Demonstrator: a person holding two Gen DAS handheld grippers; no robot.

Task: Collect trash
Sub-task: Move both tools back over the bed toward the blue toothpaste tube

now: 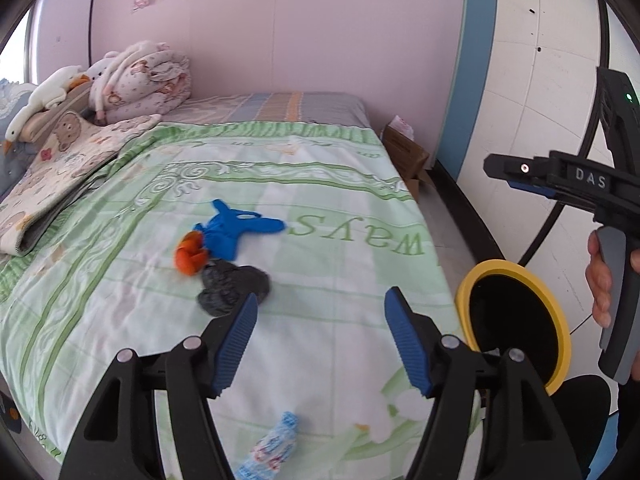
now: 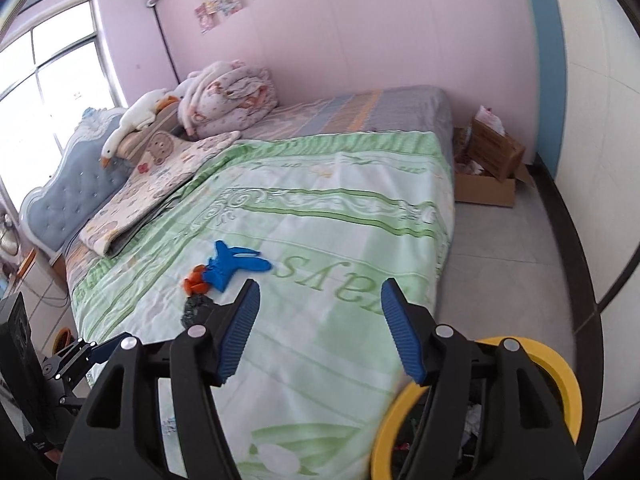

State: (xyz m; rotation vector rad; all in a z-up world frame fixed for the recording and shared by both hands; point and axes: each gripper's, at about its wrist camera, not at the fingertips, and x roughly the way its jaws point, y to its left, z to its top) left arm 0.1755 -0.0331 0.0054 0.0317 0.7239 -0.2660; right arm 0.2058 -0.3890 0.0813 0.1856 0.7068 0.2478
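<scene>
On the green bedspread (image 1: 340, 184) lie a blue glove (image 1: 236, 230), an orange crumpled scrap (image 1: 191, 256), a black crumpled bag (image 1: 232, 286) and, nearer, a crushed plastic bottle (image 1: 272, 448). My left gripper (image 1: 323, 298) hovers open above the bed, just this side of the black bag, with nothing between its blue pads. A yellow-rimmed bin (image 1: 516, 320) stands beside the bed at the right. In the right wrist view my right gripper (image 2: 320, 286) is open and empty, over the bed's edge and above the bin (image 2: 560, 372), which holds some litter. The glove (image 2: 230, 264) lies beyond it.
A folded quilt (image 1: 144, 80), a plush goose (image 1: 44, 96) and a bear-print pillow (image 1: 60, 168) sit at the head of the bed. Cardboard boxes (image 2: 492, 164) stand on the floor by the pink wall. A hand (image 1: 600, 280) holds the right gripper's grey handle.
</scene>
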